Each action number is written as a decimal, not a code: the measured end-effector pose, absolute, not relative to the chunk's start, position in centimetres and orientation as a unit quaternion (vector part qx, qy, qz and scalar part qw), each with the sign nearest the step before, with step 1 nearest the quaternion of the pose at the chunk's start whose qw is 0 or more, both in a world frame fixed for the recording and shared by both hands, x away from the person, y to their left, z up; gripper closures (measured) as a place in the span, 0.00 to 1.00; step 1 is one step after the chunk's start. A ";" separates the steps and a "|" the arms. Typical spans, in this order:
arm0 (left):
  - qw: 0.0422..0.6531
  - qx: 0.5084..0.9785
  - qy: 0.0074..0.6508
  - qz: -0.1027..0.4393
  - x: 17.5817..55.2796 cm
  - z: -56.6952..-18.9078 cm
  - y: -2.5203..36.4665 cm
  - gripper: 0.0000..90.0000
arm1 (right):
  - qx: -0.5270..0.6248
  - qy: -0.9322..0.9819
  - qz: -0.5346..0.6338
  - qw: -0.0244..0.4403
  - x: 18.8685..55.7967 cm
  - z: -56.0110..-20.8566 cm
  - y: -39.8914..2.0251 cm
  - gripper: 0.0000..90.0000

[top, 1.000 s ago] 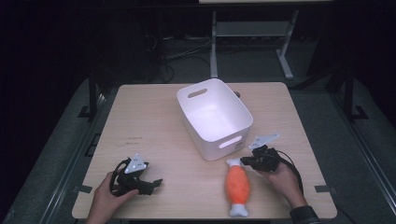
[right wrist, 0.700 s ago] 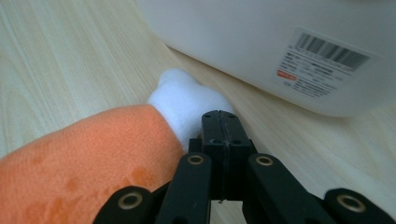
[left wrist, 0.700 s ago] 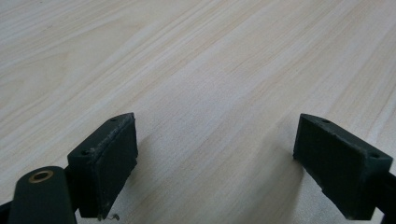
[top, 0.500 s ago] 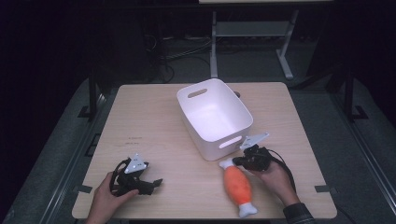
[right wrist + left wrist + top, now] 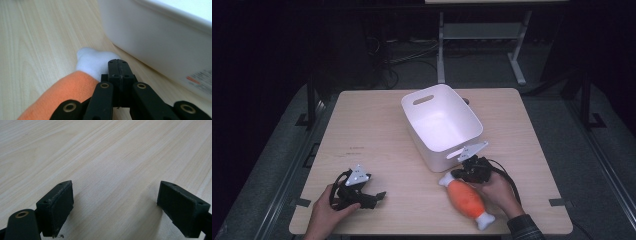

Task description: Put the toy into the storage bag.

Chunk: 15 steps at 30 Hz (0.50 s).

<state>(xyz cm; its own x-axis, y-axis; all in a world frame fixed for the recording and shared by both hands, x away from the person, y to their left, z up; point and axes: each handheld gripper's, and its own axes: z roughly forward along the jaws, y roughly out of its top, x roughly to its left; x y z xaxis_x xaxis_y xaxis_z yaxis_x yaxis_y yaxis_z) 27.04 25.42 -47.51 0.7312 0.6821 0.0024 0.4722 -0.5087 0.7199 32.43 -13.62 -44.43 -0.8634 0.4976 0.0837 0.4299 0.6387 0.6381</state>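
Where the pale wood table (image 5: 377,125) meets dark room — left tool (image 5: 368,196) released, right tool (image 5: 460,174) clenched empty.

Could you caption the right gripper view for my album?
Shut claw beside an orange-and-white toy, next to a white bin.

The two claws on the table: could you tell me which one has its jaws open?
The left claw, held over bare table near the front left corner, has its jaws wide apart. The right claw, beside the orange plush toy, is shut.

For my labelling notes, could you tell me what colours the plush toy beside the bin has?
The plush toy is orange with white ends, best seen in the high view.
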 end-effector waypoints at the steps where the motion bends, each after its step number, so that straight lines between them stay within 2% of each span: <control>1: 0.363 0.856 0.337 0.144 27.0 -47.5 25.4 0.14 | 0.254 0.904 0.339 0.050 32.4 -44.4 -13.5 1.00; 15: 0.363 0.856 0.337 0.144 27.0 -47.5 25.4 0.14 | 0.214 0.916 0.337 0.039 31.8 -44.1 -10.9 1.00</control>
<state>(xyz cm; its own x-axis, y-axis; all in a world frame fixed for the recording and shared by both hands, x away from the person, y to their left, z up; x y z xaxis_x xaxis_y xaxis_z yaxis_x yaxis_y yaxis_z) 27.04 25.42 -47.51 0.7313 0.6820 0.0025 0.4721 -0.5088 0.7198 31.80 -10.93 -44.12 -0.9056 0.4177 0.0733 0.3657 0.6817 0.6337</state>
